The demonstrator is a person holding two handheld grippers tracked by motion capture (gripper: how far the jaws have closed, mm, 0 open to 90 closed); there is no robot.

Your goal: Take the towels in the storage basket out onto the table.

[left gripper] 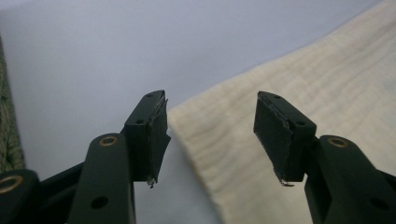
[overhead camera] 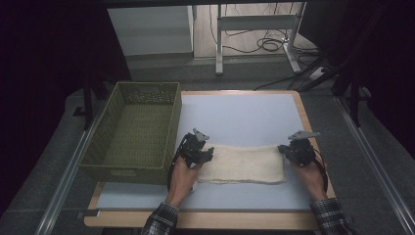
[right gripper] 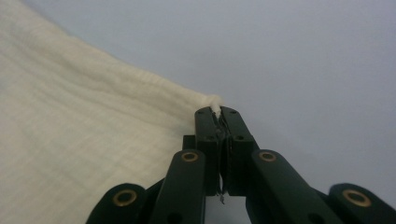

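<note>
Your right gripper [right gripper: 219, 114] pinches the cloth [overhead camera: 242, 164] corner, left gripper [left gripper: 210, 135] gapes astride its opposite edge: clamp there next, probably folding.

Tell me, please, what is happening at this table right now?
A person is handling a cream cloth that lies flat on the table, with a gripper in each hand. The right gripper is shut on a corner of the cloth. The left gripper is open at the opposite end, its jaws standing either side of the cloth's edge without pressing it. A green basket sits empty at the left.
</note>
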